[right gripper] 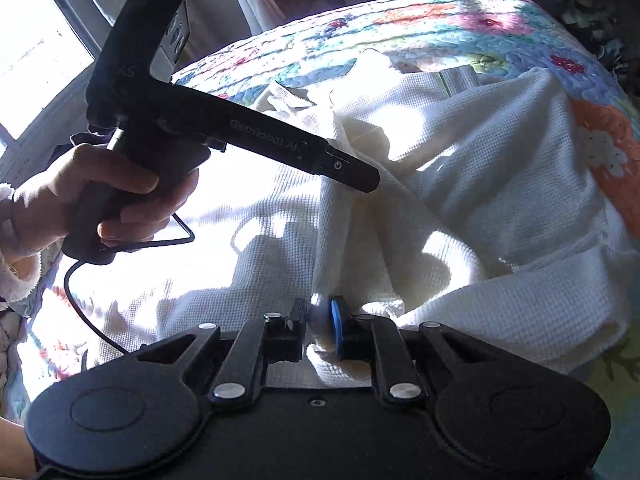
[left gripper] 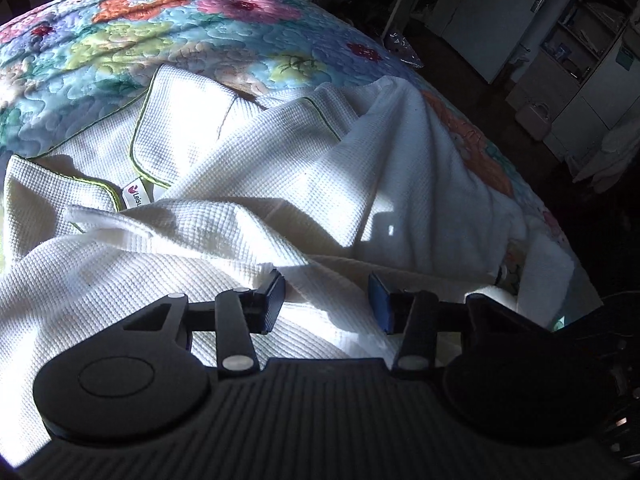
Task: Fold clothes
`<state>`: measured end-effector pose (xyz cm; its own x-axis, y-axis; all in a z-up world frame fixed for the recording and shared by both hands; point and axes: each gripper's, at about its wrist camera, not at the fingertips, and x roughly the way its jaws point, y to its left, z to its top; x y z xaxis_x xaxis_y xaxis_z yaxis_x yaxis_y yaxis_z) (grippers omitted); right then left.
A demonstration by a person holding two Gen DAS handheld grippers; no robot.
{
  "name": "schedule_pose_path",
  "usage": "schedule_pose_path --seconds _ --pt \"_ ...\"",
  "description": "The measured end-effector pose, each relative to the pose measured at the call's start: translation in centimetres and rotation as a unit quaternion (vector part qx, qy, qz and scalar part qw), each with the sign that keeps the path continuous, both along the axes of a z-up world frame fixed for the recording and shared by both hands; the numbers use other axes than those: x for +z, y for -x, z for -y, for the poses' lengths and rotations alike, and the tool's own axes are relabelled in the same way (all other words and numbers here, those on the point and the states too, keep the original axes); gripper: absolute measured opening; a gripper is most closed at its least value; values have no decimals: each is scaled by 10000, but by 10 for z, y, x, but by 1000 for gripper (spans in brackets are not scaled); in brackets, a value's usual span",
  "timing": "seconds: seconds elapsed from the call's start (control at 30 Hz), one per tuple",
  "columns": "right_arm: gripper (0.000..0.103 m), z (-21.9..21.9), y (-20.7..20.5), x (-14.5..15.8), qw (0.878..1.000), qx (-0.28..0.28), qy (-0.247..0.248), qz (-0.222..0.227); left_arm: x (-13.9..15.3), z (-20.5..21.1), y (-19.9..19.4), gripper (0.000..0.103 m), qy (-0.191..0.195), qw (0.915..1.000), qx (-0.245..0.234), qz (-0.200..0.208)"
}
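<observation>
While our right gripper pinches a fold of the soft, limp white robe crumpled on the quilt, our left gripper hovers with fingers apart over a ridge, and we judge the piped collar edge the firmest hold.

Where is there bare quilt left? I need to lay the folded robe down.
Bare floral quilt lies beyond the white robe, past its green-piped collar, and along the right edge. Nearer, robe folds crowd everything around the left gripper and right gripper.
</observation>
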<state>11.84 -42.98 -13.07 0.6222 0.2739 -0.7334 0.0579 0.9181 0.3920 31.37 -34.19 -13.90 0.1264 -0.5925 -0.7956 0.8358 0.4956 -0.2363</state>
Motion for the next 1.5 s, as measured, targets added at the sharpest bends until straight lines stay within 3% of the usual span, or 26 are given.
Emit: schedule_pose_path --seconds 0.07,0.13,0.2,0.23,0.3,0.43,0.5,0.57,0.63,0.7,0.73,0.77,0.8,0.97,1.03,1.1,1.17,1.2,1.33,1.43,1.5 --pt "18 1 0 5 9997 -215 109 49 3 -5 0 8 86 9999 65 74" --pt "26 -3 1 13 9977 -529 359 210 8 -10 -1 7 197 9996 169 128" --pt "54 -3 6 23 9951 -697 411 571 16 -15 -5 7 312 9989 305 177" --pt "60 -1 7 26 9936 -792 409 696 20 -17 -8 7 389 9984 370 189" --pt "61 1 4 28 9909 -912 556 818 31 -23 -17 7 615 9965 541 133" --pt "61 -16 3 25 9896 -580 1170 605 42 -29 -37 7 856 9929 796 -218" --pt "64 -32 2 26 9822 -447 1706 652 46 -31 -44 6 894 9920 847 -273" --pt "67 -47 -5 24 9665 -411 2451 645 51 -32 -49 6 997 9911 833 -276" --pt "67 -53 -9 19 9541 -394 2902 631 52 -34 -53 6 1073 9898 850 -385" --pt "61 -54 -13 12 9515 -312 3007 572 51 -35 -58 6 1145 9881 886 -511" --pt "52 -53 -15 9 9507 -311 3041 518 50 -35 -60 6 1157 9877 898 -550" --pt "10 -51 -17 8 9504 -324 3056 485 49 -34 -62 6 1149 9876 907 -570" --pt "5 -48 -19 8 9504 -368 3045 516 47 -33 -65 6 1144 9876 913 -573" --pt "5 -1 -39 38 9502 -1293 2693 892 41 -23 -84 9 1107 9867 973 -685" --pt "5 27 -53 45 9492 -1719 2479 895 41 -22 -90 14 1087 9875 1002 -550" --pt "5 59 -73 47 9465 -2108 2321 768 42 -23 -88 24 963 9908 936 -145" --pt "6 83 -87 48 9482 -2265 2138 621 42 -28 -84 38 760 9934 797 315" --pt "6 95 -93 47 9495 -2323 2040 543 40 -32 -82 39 668 9942 697 463" --pt "6 119 -108 40 9543 -2249 1928 395 30 -51 -77 41 263 9966 291 731" --pt "9 120 -116 33 9504 -2195 2196 172 20 -61 -75 41 26 9970 125 759" --pt "31 117 -117 31 9449 -2227 2397 39 15 -66 -75 41 -62 9971 110 753"
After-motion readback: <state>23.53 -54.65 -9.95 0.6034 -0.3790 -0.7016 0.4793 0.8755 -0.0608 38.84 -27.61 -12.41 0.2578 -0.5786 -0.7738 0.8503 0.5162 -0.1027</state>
